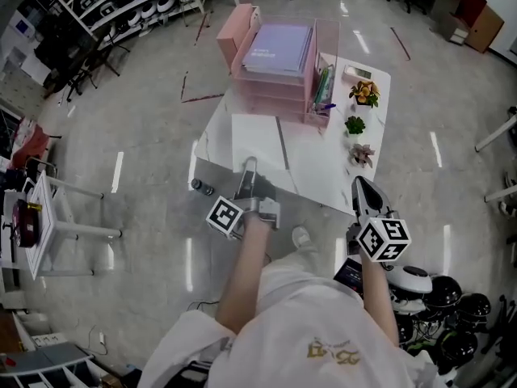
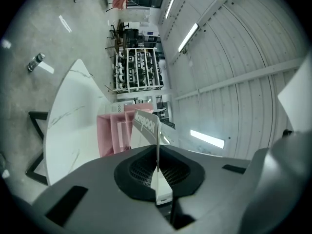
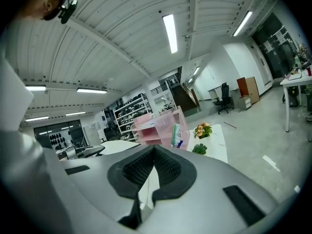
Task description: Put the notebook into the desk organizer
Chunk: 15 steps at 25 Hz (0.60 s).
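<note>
A thin pale notebook [image 1: 255, 140] lies flat on the white table [image 1: 323, 176], in front of the pink desk organizer [image 1: 279, 87]. My left gripper [image 1: 249, 168] is shut on its near edge. In the left gripper view the notebook [image 2: 146, 125] runs edge-on out of the shut gripper [image 2: 157, 152], its printed cover toward the pink organizer [image 2: 114, 133]. My right gripper [image 1: 358, 186] hovers at the table's near right corner, jaws shut on nothing. The right gripper view shows that gripper [image 3: 154, 151] aimed at the organizer [image 3: 156, 126].
A purple notebook [image 1: 279, 48] lies on top of the organizer, and pens [image 1: 323, 87] stand in its right compartment. Three small potted plants [image 1: 363, 94] line the table's right edge. A bottle [image 1: 200, 187] stands on the floor at the left. Black helmets [image 1: 452, 297] sit at lower right.
</note>
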### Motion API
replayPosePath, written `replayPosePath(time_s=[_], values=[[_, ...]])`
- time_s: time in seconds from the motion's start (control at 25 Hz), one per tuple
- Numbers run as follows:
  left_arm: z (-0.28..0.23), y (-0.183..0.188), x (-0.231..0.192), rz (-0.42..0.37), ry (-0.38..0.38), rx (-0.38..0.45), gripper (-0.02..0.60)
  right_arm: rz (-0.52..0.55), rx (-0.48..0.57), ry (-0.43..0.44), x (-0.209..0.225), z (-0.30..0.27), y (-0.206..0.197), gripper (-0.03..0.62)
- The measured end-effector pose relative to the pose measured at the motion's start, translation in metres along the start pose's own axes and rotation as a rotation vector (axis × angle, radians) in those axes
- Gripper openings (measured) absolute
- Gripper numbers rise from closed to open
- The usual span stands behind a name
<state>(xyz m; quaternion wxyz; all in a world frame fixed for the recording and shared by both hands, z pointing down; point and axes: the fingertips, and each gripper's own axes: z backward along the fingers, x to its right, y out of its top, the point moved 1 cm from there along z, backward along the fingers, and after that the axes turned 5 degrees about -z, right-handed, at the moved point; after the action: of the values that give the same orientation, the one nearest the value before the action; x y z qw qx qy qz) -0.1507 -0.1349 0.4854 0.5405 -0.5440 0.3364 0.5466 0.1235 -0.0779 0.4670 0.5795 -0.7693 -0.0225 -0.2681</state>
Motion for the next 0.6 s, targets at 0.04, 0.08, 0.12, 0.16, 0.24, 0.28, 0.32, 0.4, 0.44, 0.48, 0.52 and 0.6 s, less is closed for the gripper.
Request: replayPosePath(time_s=[0.04,0.08,0.12,0.16,0.24,0.28,0.32,0.4,0.44,0.48,0.52,0.6], values=[[-0.011,0.002,-0.003,-0.002,0.004,0.002,0.028,0.002,-0.004,0.004,0.003,-0.011,0.006,0.011],[-0.022,0.003,-0.006,-0.006,0.009,0.003,0.028,0.003,-0.008,0.008,0.006,-0.022,0.010,0.011],[-0.032,0.005,-0.007,-0.009,0.010,0.004,0.028,0.003,-0.012,0.012,0.009,-0.033,0.014,0.011],[-0.042,0.006,-0.007,-0.009,0.008,0.005,0.028,0.003,-0.017,0.016,0.011,-0.043,0.017,0.011],[-0.059,0.007,-0.011,-0.002,0.010,0.008,0.028,0.004,-0.031,0.020,0.017,-0.061,0.020,0.011],[-0.066,0.007,-0.013,0.004,0.011,0.009,0.028,0.006,-0.039,0.022,0.019,-0.068,0.021,0.011],[-0.073,0.007,-0.016,0.010,0.012,0.009,0.028,0.010,-0.048,0.023,0.022,-0.076,0.021,0.011],[-0.085,0.008,-0.023,0.011,0.021,0.005,0.028,0.013,-0.064,0.027,0.026,-0.090,0.021,0.011],[-0.090,0.009,-0.027,0.009,0.027,0.002,0.028,0.012,-0.070,0.028,0.028,-0.096,0.021,0.011],[-0.095,0.009,-0.031,0.010,0.033,-0.001,0.028,0.011,-0.075,0.028,0.030,-0.101,0.021,0.011],[-0.099,0.008,-0.034,0.015,0.038,-0.002,0.028,0.009,-0.080,0.026,0.032,-0.106,0.021,0.011],[-0.104,0.006,-0.040,0.024,0.052,-0.006,0.028,0.006,-0.094,0.024,0.037,-0.114,0.020,0.011]])
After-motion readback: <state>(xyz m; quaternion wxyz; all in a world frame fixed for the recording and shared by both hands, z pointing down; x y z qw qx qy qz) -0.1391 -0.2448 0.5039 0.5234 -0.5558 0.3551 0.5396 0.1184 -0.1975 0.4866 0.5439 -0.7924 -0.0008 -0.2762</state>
